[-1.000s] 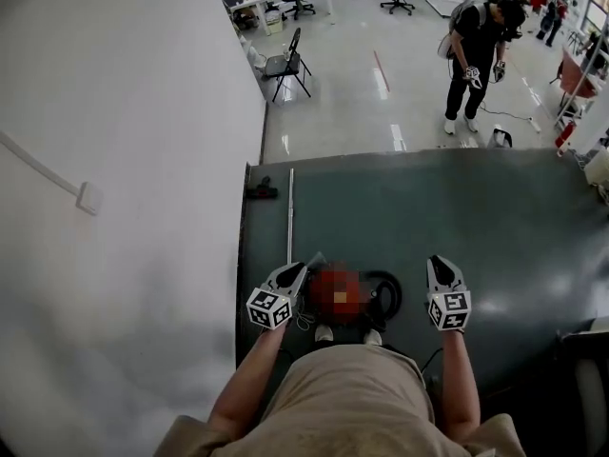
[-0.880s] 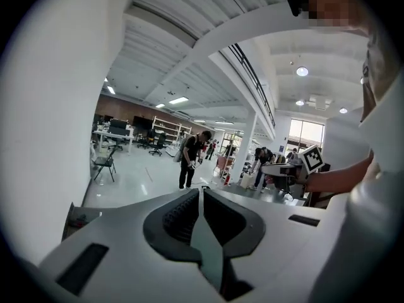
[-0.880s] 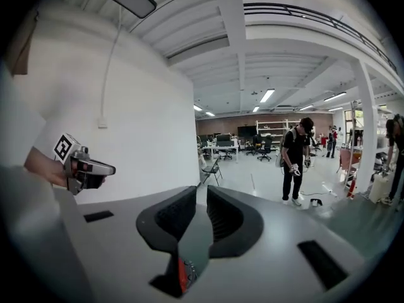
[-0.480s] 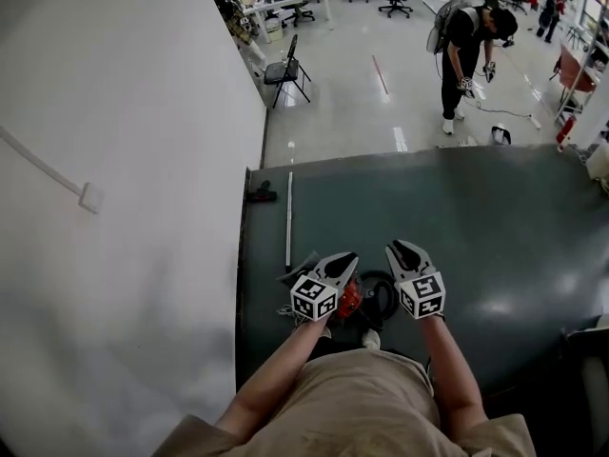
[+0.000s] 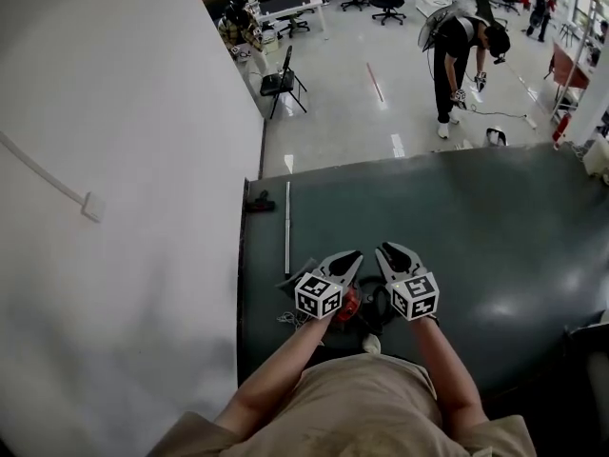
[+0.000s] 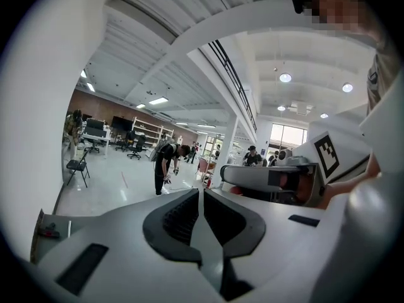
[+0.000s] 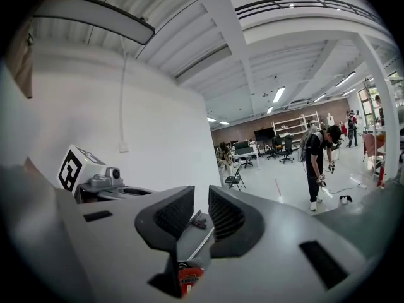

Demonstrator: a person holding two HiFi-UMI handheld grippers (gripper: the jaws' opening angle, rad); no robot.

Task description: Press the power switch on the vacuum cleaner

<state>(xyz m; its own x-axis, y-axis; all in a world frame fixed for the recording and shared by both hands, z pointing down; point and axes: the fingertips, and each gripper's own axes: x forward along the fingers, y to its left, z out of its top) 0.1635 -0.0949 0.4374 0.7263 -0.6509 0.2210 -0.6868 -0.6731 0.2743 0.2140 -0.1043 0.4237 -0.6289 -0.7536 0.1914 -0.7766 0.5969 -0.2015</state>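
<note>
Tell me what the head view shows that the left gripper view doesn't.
Only the head view shows the vacuum cleaner, down by the wearer's feet. Only the left gripper view shows the ceiling lights and the left tool with its jaws together. Both show the right tool, the bending person and the folding chair.

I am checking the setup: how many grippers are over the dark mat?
2. The left gripper and the right gripper are close side by side over the red vacuum cleaner.
</note>
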